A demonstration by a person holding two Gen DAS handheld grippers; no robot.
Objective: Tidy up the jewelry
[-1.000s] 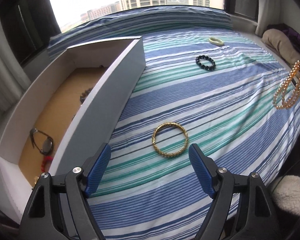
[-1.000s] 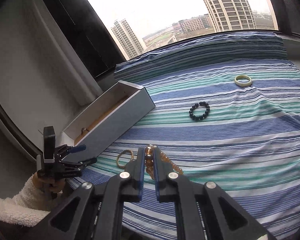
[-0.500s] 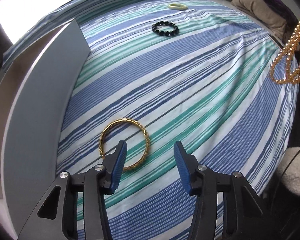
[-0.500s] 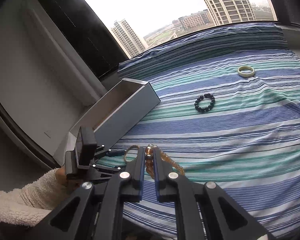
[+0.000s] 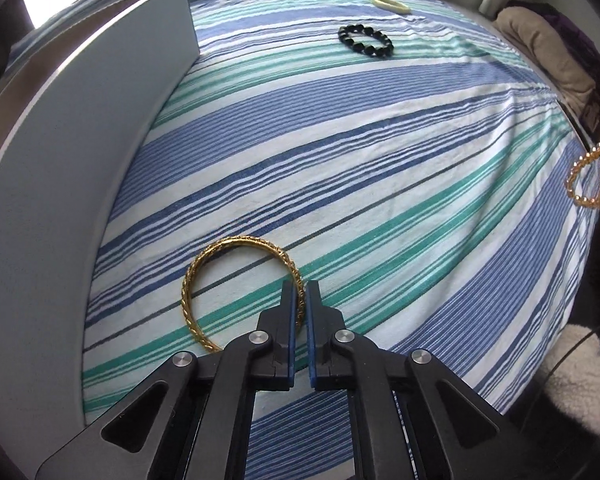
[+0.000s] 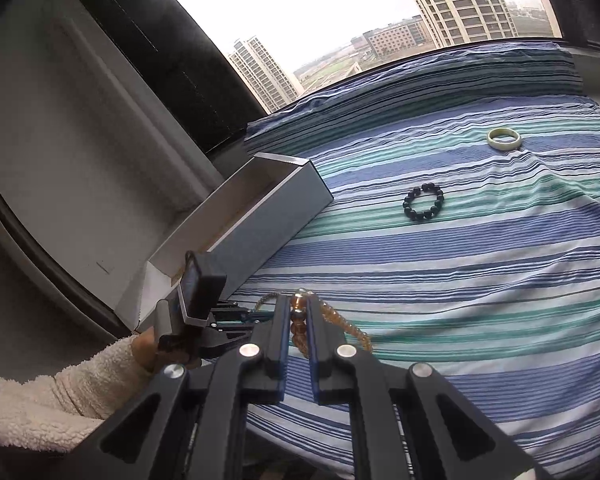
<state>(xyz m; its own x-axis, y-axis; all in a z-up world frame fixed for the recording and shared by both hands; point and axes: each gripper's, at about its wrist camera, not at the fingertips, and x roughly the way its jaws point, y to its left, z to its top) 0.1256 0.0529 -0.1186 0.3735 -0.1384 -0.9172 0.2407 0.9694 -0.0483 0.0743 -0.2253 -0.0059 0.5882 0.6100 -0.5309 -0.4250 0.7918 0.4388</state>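
The left gripper (image 5: 300, 294) has its jaws closed on the right-hand rim of the gold bangle (image 5: 236, 284), which lies flat on the striped sheet (image 5: 380, 168) in the lower middle of the left wrist view; most of the ring extends to the left of the pads, toward the box (image 5: 80, 160) whose grey wall fills the left side of the frame. So the likely carry is a short one, up and left over that wall. The right gripper (image 6: 299, 320) is clamped on a string of amber beads (image 6: 340, 322) hanging from its tips at lower centre. Further up the bed lie a black bead bracelet (image 6: 423, 202) and a pale bangle (image 6: 504, 139), well apart, below a window showing towers.
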